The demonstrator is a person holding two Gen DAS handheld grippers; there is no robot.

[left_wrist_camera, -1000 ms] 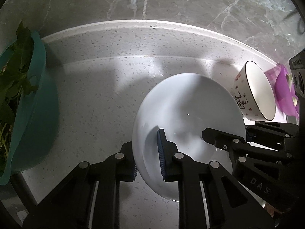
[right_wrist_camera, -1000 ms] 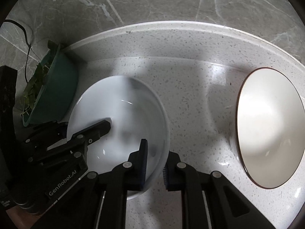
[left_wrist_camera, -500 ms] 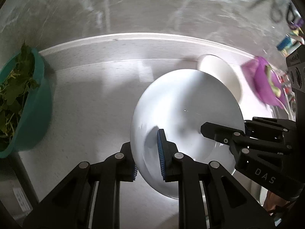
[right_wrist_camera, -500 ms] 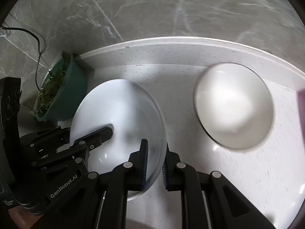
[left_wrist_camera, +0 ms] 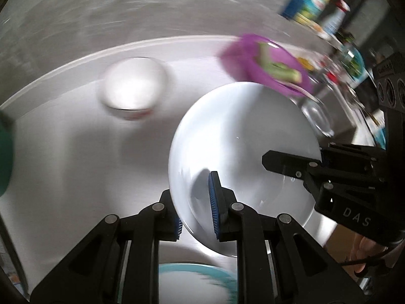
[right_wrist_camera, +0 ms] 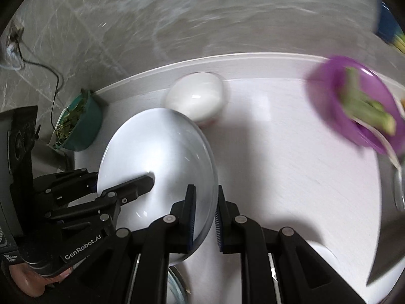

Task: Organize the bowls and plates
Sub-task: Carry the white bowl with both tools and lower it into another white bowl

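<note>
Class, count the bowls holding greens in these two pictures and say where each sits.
2: a teal bowl at the counter's far left by the wall, and a purple bowl at the far right. Others may be hidden.

Purple bowl [left_wrist_camera: 268, 63] motion-blurred, contents perhaps greens; teal plate [left_wrist_camera: 192, 278] cut off below.

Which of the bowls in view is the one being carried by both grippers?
The large white bowl: the left gripper and right gripper clamp opposite rims. The small white bowl and purple bowl sit untouched.

The right claw [left_wrist_camera: 320, 163], seen from the left wrist, carries "DAS" in pale letters. The left claw [right_wrist_camera: 121, 190], seen from the right wrist, carries "GenRobot.AI".
</note>
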